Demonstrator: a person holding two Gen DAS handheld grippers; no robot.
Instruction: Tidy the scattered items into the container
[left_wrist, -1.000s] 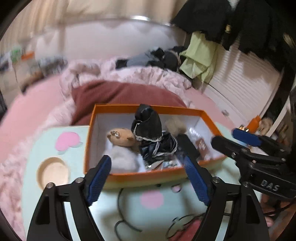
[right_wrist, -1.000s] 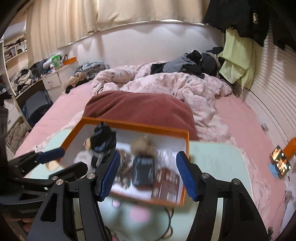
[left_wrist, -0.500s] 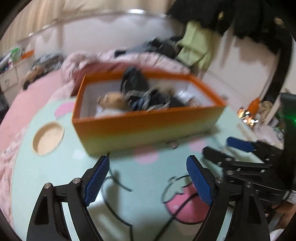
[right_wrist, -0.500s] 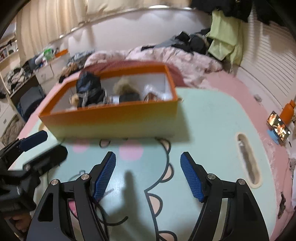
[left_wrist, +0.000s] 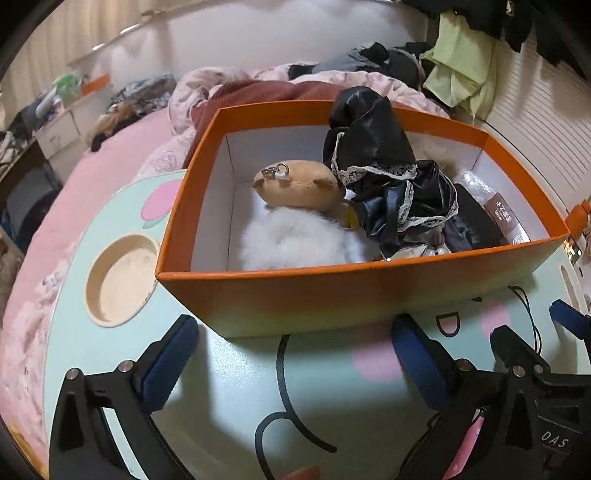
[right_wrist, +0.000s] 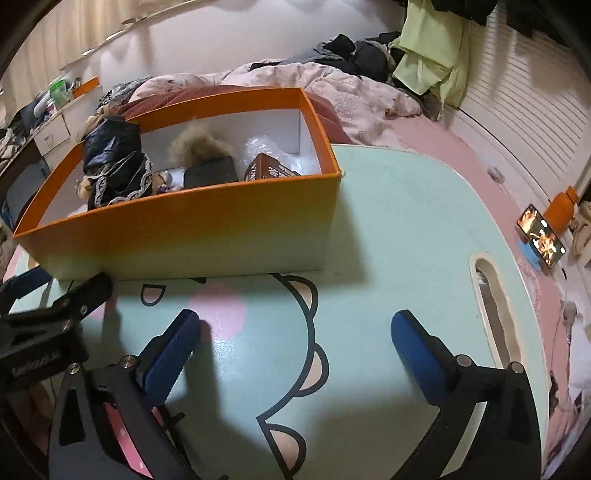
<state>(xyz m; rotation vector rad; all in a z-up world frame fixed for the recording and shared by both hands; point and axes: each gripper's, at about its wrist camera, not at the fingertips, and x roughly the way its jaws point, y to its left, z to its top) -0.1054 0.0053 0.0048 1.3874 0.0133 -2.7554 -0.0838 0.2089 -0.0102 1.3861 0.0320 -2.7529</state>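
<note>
An orange box (left_wrist: 369, 291) stands on the mint tray table (left_wrist: 229, 398). It holds a brown plush (left_wrist: 295, 184), a white fluffy item (left_wrist: 291, 240), a black lace doll dress (left_wrist: 380, 162), a black case (left_wrist: 476, 221) and a brown packet (left_wrist: 506, 218). The right wrist view shows the box (right_wrist: 207, 232), the dress (right_wrist: 114, 162), a fur pompom (right_wrist: 199, 144), the case (right_wrist: 210, 173) and the packet (right_wrist: 269, 170). My left gripper (left_wrist: 295, 354) is open and empty in front of the box. My right gripper (right_wrist: 295, 347) is open and empty over the table (right_wrist: 388, 229).
The table has a round cup recess (left_wrist: 118, 280) at left and a slot (right_wrist: 491, 295) at right. A lit phone (right_wrist: 541, 240) and an orange bottle (right_wrist: 561, 210) lie to the right. A bed with pink bedding (right_wrist: 314, 85) lies behind the box.
Both grippers dropped from above the box to low over the table in front of it. Both have stayed open and empty. The box contents are unchanged.
</note>
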